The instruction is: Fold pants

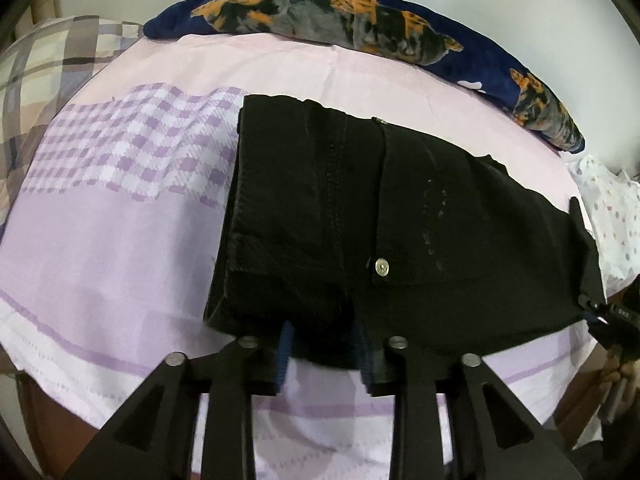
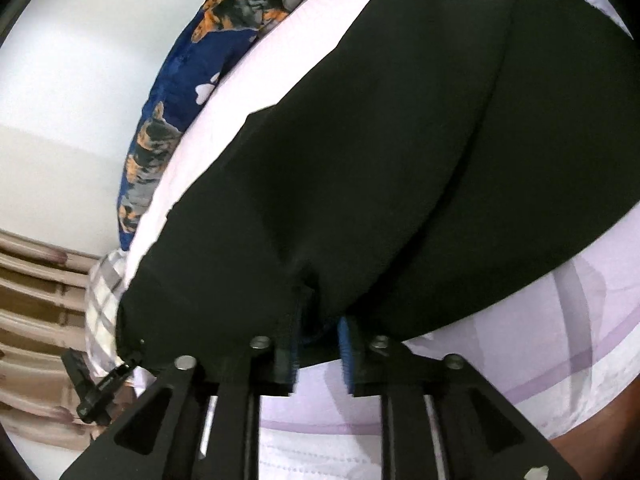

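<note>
Black pants lie folded on a lilac bed sheet, with a metal button on top. My left gripper is at the near edge of the pants, its blue-padded fingers closed on the cloth edge. In the right wrist view the pants fill the frame, and my right gripper pinches their near edge between its fingers. The right gripper also shows in the left wrist view at the pants' right end.
A dark blue pillow with orange and grey print lies along the far side by a white wall. A plaid pillow is at the far left. A dotted white cloth is at the right. The bed's near edge is close.
</note>
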{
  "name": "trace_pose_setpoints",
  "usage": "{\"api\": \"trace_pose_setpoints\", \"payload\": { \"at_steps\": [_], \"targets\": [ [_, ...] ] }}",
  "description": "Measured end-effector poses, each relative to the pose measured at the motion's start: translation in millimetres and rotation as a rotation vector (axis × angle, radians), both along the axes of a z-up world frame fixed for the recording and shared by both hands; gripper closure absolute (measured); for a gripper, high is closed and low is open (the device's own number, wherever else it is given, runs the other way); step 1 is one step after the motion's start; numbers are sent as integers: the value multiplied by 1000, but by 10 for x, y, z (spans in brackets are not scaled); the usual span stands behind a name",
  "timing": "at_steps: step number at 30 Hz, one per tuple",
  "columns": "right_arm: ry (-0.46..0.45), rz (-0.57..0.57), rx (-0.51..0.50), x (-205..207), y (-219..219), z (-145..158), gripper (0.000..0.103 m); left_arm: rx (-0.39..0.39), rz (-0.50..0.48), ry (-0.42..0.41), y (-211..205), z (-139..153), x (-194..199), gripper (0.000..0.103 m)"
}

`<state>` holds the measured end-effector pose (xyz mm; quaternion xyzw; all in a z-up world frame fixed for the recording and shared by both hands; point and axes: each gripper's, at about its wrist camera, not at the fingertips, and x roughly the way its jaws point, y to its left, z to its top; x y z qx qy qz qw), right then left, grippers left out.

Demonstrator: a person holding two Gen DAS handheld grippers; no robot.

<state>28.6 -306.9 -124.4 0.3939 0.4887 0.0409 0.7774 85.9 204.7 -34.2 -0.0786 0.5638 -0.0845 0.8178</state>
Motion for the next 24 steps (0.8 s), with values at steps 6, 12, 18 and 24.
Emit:
{"api": "trace_pose_setpoints", "payload": {
  "at_steps": [6,12,18,24],
  "targets": [
    [-39,-84,19,-88,-334,14,66,42,-44,-17,-30,228,-220,70],
    [-59,-175,41,9,-792,-13,68,48,-177,-108,-445,491,-347,69],
    [-64,-218,-13,268,-1255,-68,69,10,-419,-135,-1362,502,-273,67],
    [-72,-241,-47,504,-1678,-180,75,8,-668,-157,-2287,410,-274,67]
  ]
}}
